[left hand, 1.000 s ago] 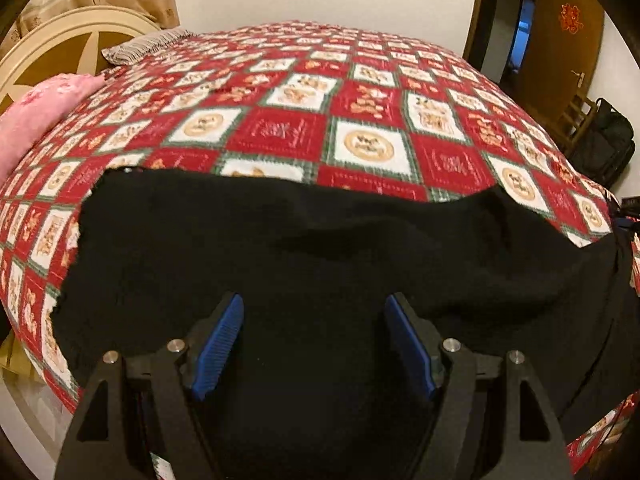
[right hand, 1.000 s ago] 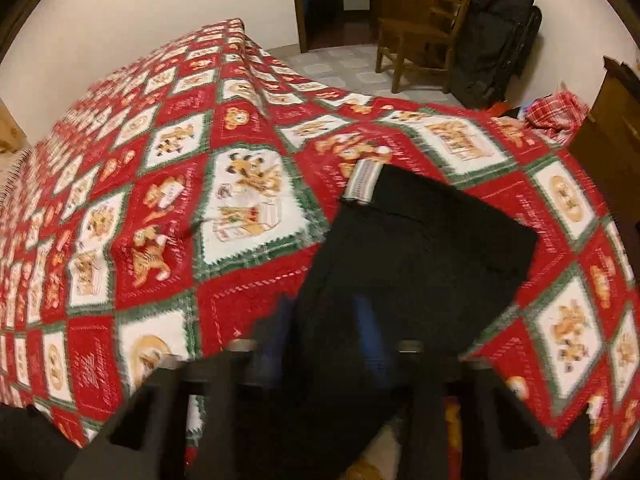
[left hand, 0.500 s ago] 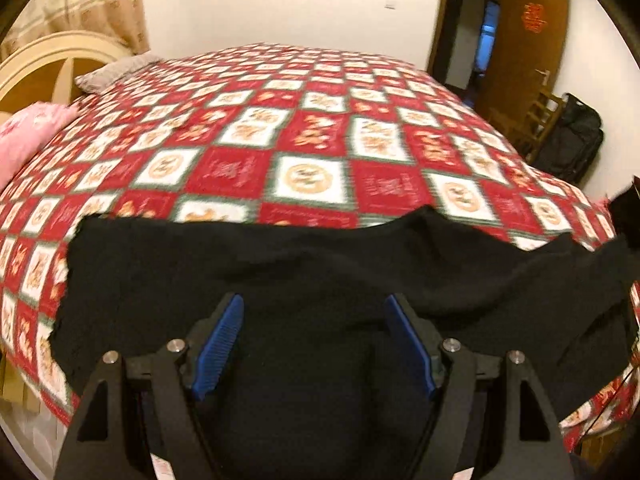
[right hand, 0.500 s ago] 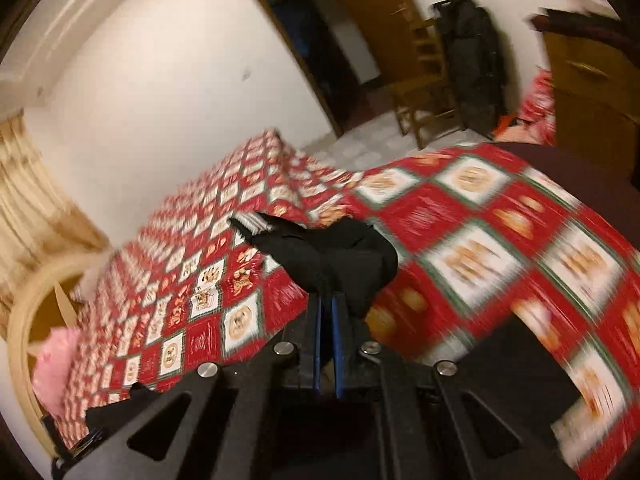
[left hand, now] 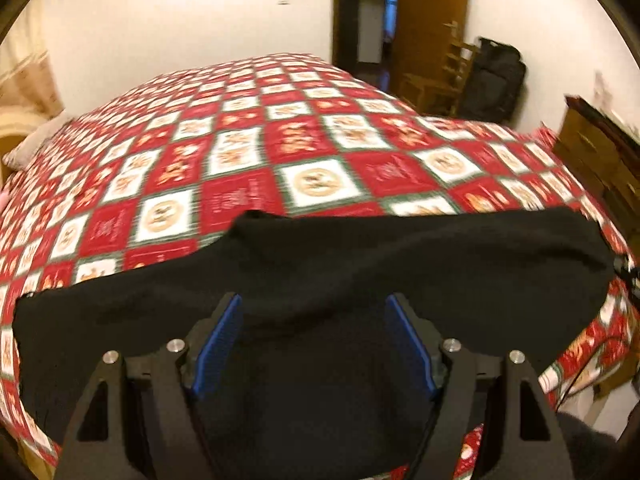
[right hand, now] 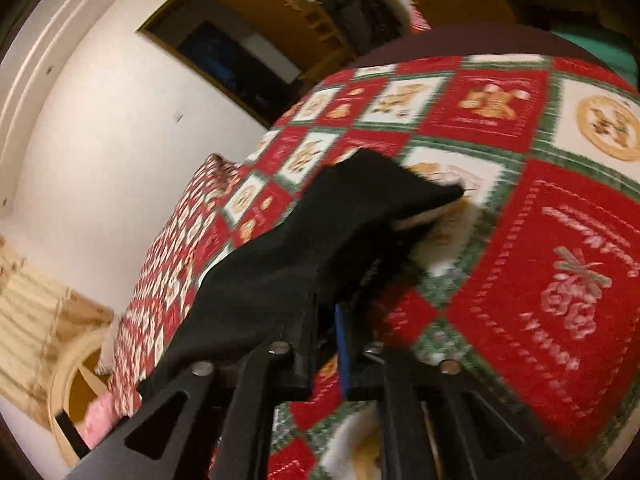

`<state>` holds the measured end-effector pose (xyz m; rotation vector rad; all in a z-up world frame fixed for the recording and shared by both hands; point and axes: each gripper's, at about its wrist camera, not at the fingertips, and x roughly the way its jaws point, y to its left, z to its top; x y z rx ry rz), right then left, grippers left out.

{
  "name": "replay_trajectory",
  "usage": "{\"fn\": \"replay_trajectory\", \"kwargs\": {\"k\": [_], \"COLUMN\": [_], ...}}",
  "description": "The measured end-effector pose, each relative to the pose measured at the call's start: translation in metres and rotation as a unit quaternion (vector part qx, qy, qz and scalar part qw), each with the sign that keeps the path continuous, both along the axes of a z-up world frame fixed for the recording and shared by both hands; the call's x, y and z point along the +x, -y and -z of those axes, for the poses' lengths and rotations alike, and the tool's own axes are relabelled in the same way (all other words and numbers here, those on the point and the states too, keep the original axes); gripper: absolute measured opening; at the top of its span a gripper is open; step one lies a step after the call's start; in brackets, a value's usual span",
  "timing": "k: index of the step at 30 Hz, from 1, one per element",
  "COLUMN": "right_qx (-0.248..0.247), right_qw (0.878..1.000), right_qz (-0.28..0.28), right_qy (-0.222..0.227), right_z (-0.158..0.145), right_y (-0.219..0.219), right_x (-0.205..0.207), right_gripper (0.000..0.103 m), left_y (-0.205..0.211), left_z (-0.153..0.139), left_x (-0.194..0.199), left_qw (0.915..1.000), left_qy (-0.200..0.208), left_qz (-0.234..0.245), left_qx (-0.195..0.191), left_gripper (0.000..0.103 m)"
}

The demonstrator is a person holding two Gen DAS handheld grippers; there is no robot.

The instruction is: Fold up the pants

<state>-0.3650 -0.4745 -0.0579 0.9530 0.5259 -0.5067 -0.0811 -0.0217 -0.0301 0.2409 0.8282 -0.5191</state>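
The black pants (left hand: 320,272) lie across the near edge of a bed covered with a red, white and green checked quilt (left hand: 312,152). My left gripper (left hand: 316,344) is open and hovers over the pants, with cloth between and below its blue pads (left hand: 218,344). My right gripper (right hand: 330,320) is shut on one end of the pants (right hand: 320,240) and holds that end raised over the quilt (right hand: 560,240). The cloth drapes over its left finger. The view is tilted and blurred.
A wooden door and dark doorway (left hand: 400,20), a wooden chair (left hand: 440,80) and a black bag (left hand: 496,80) stand beyond the bed. A wooden cabinet (left hand: 600,160) is at the right. A cream headboard (right hand: 80,380) and a pink pillow (right hand: 100,416) lie at the bed's head.
My right gripper closed on the end of the pants, lifted it and carried it over the quilt, rolling as it went. My left gripper stayed open and swung its view to the right.
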Motion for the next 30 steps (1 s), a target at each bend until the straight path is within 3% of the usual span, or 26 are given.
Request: {"fn": "replay_trajectory", "kwargs": {"k": [2, 4, 5, 8, 12, 15, 18, 20, 23, 24, 25, 26, 30], "right_qx": [-0.008, -0.04, -0.068, -0.178, -0.232, -0.209, -0.186, -0.179, -0.172, -0.171, -0.168, -0.161, -0.162], "right_qw": [1.0, 0.998, 0.996, 0.982, 0.962, 0.969, 0.974, 0.974, 0.971, 0.968, 0.968, 0.967, 0.958], "right_qz": [0.022, 0.044, 0.05, 0.044, -0.018, -0.031, -0.042, -0.054, -0.086, -0.096, -0.106, -0.119, -0.168], "right_qy": [-0.008, 0.0, 0.001, -0.054, -0.142, -0.132, -0.123, -0.125, -0.143, -0.153, -0.156, -0.159, -0.168], "right_z": [-0.011, -0.027, -0.037, -0.069, -0.07, -0.059, -0.045, -0.039, -0.031, -0.028, -0.028, -0.026, -0.023], "right_y": [0.008, 0.017, 0.022, 0.039, 0.046, 0.049, 0.061, 0.071, 0.081, 0.086, 0.087, 0.09, 0.091], "right_x": [-0.009, -0.021, -0.024, -0.006, 0.035, 0.047, 0.052, 0.06, 0.077, 0.084, 0.088, 0.094, 0.122], "right_gripper": [0.046, 0.065, 0.068, 0.068, 0.068, 0.068, 0.068, 0.068, 0.067, 0.062, 0.047, 0.041, 0.041], "left_y": [0.006, 0.012, 0.013, 0.015, -0.003, -0.027, -0.041, -0.046, -0.051, -0.052, -0.051, -0.049, -0.042], "left_z": [0.003, 0.008, 0.009, 0.012, 0.01, 0.011, 0.018, 0.02, 0.018, 0.018, 0.018, 0.018, 0.02], "left_x": [-0.007, -0.012, -0.013, -0.013, -0.006, -0.003, 0.001, 0.004, 0.008, 0.009, 0.011, 0.012, 0.013], "left_qw": [0.9998, 0.9989, 0.9986, 0.9984, 0.9998, 0.9996, 0.9989, 0.9982, 0.9977, 0.9975, 0.9974, 0.9974, 0.9975], "left_qy": [0.005, 0.009, 0.01, 0.001, -0.017, -0.018, -0.02, -0.018, -0.022, -0.025, -0.027, -0.03, -0.029], "left_qz": [0.016, 0.032, 0.034, 0.037, 0.007, -0.023, -0.039, -0.049, -0.063, -0.065, -0.066, -0.066, -0.063], "left_qx": [0.014, 0.034, 0.039, 0.043, 0.01, -0.005, 0.017, 0.03, 0.016, 0.01, 0.006, 0.004, 0.015], "left_gripper": [0.076, 0.076, 0.076, 0.076, 0.077, 0.077, 0.077, 0.077, 0.077, 0.077, 0.077, 0.077, 0.077]}}
